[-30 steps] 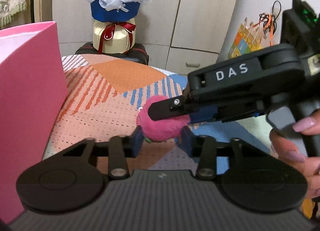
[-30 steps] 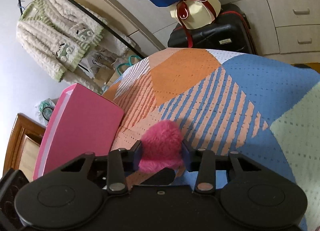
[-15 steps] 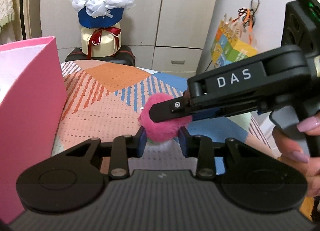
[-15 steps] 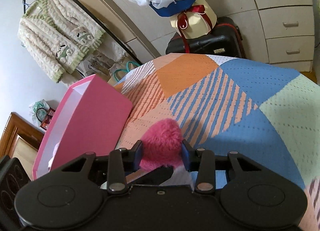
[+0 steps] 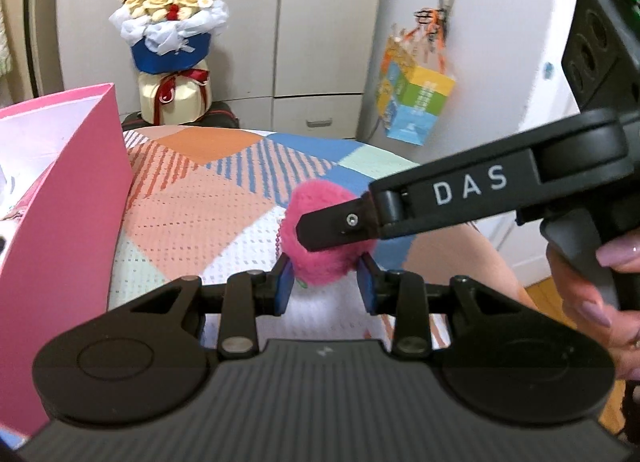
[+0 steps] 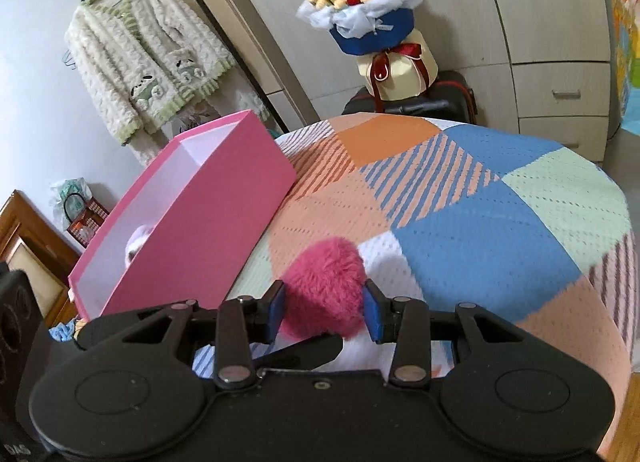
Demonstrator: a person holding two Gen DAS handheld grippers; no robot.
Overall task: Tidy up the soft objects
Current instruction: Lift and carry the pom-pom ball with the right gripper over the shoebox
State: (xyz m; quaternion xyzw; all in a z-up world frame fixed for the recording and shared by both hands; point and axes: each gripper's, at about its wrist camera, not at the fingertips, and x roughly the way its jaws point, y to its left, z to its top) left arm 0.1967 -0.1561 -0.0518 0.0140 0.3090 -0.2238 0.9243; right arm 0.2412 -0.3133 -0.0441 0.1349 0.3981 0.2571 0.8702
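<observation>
Moved: both grippers carried the pompom up off the cloth and toward the box since a second ago; more of the box's inside came into view.
Pompom: pink fluffy ball (image 5: 320,234), held in the air above the cloth, right of the box and apart from it.
Left gripper: (image 5: 325,286) blue pads clamped on the pompom's lower sides; jaws had narrowed a little, then held.
Right gripper: (image 6: 324,308) clenched on the same pompom, pads (image 6: 276,310) pressed into the fur on both sides; its finger crossed in front of the pompom in the left view.
Hand: (image 5: 600,294) gripped the right gripper's handle at the right edge of the left view.
Box: pink, open top (image 6: 208,213), stood on the left part of the cloth; something pale and soft (image 6: 138,242) lay inside, too hidden to name.
Cloth: patchwork of orange, blue, green and white (image 6: 480,229) covered the surface.
Background: bouquet (image 6: 360,9) on a cream gift box behind the cloth; knit cardigan (image 6: 148,57) hung at left; colourful paper bag (image 5: 416,101) hung on the wall.
</observation>
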